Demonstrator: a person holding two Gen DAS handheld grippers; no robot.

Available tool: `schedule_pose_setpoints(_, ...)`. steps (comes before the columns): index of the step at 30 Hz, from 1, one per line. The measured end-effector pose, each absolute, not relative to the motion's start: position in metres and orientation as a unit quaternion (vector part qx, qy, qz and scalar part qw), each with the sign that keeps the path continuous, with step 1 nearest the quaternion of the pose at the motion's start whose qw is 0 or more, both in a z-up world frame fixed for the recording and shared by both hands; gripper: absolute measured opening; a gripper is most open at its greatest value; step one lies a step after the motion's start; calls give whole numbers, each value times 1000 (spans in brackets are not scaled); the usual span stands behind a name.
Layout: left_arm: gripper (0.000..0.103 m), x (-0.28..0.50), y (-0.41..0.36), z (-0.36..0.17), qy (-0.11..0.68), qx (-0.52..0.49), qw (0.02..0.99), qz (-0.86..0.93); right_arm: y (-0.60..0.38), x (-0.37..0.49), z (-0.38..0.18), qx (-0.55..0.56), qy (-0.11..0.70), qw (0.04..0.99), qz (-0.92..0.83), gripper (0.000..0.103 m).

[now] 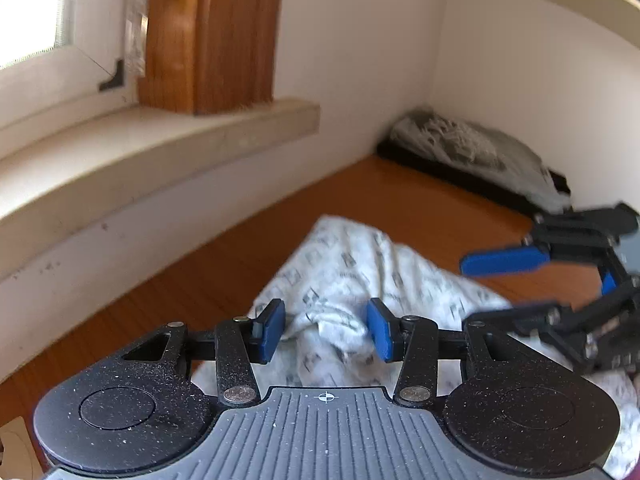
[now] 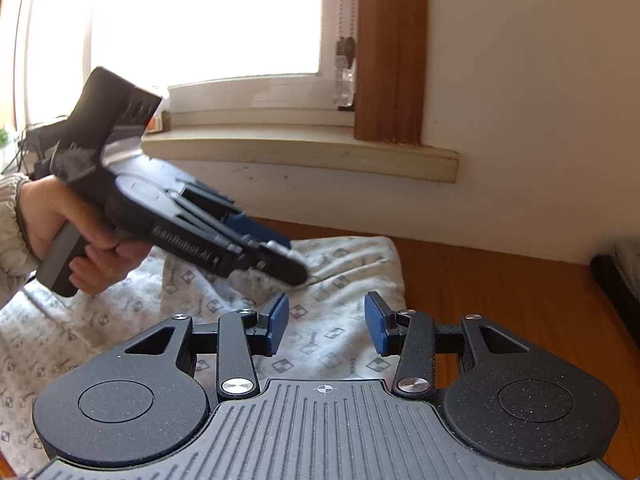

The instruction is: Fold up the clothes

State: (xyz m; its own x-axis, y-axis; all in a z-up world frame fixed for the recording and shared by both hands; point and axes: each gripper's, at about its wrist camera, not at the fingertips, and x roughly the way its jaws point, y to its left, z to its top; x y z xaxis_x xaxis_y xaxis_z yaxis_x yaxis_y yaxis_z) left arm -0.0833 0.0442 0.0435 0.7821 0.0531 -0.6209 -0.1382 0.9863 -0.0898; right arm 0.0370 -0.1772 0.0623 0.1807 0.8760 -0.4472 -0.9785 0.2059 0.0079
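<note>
Risk of garment [image 2: 340,276] bunching at frame centre on desk [image 2: 500,280], with both tools [image 1: 326,330] [image 2: 326,322] half-open, gripping nothing.

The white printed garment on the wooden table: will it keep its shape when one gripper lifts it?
Probably not. The white printed garment lies crumpled in soft wrinkles, so it should droop. It looks thin, likely light. On the smooth wooden table it may slide when pushed.

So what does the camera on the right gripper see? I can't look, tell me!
The right gripper, jaws open and empty, hovers over a white patterned garment on a wooden table. On the picture's left, a hand points the left gripper down at the cloth, below a bright window.
</note>
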Motion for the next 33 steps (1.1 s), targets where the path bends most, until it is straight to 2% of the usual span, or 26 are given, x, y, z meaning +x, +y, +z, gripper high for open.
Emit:
schedule_pose_setpoints(4, 52, -81, 37, 40, 342, -43, 937, 51, -179, 41, 56, -135, 185, 752, 619, 43)
schedule_pose_setpoints(6, 47, -80, 38, 39, 341, -49, 937, 55, -179, 40, 52, -140, 183, 751, 618, 43)
schedule_pose_setpoints(7, 41, -80, 39, 39, 341, -56, 937, 56, -179, 39, 52, -141, 180, 752, 618, 43)
schedule_pose_setpoints(10, 12, -84, 43, 44, 326, -83, 941, 49, -179, 38, 51, -142, 174, 754, 617, 43)
schedule_pose_setpoints(11, 11, -89, 45, 48, 313, -100, 944, 41, -179, 38, 51, -141, 173, 755, 617, 43)
schedule_pose_setpoints(15, 11, -115, 74, 61, 245, -261, 934, -6, -183, 38, 52, -130, 161, 758, 619, 43)
schedule_pose_setpoints(21, 11, -114, 110, 22, 279, -335, 897, 77, -183, 38, 55, -123, 155, 761, 617, 43)
schedule_pose_setpoints(24, 13, -110, 112, 19, 282, -325, 899, 82, -180, 37, 54, -133, 158, 760, 617, 43)
schedule_pose_setpoints(27, 22, -105, 103, 28, 292, -275, 911, 98, -183, 33, 57, -141, 154, 758, 618, 43)
schedule_pose_setpoints(29, 36, -111, 97, 38, 276, -249, 920, 124, -191, 31, 63, -140, 150, 758, 619, 43)
schedule_pose_setpoints(30, 39, -115, 94, 45, 264, -235, 925, 140, -196, 31, 66, -135, 154, 755, 622, 40)
schedule_pose_setpoints(31, 42, -120, 90, 51, 252, -220, 929, 156, -202, 31, 67, -135, 159, 751, 627, 28)
schedule_pose_setpoints(32, 42, -123, 87, 56, 242, -206, 933, 169, -208, 31, 69, -134, 165, 746, 631, 23)
schedule_pose_setpoints(33, 42, -125, 82, 62, 236, -193, 936, 178, -216, 29, 68, -133, 170, 746, 630, 21)
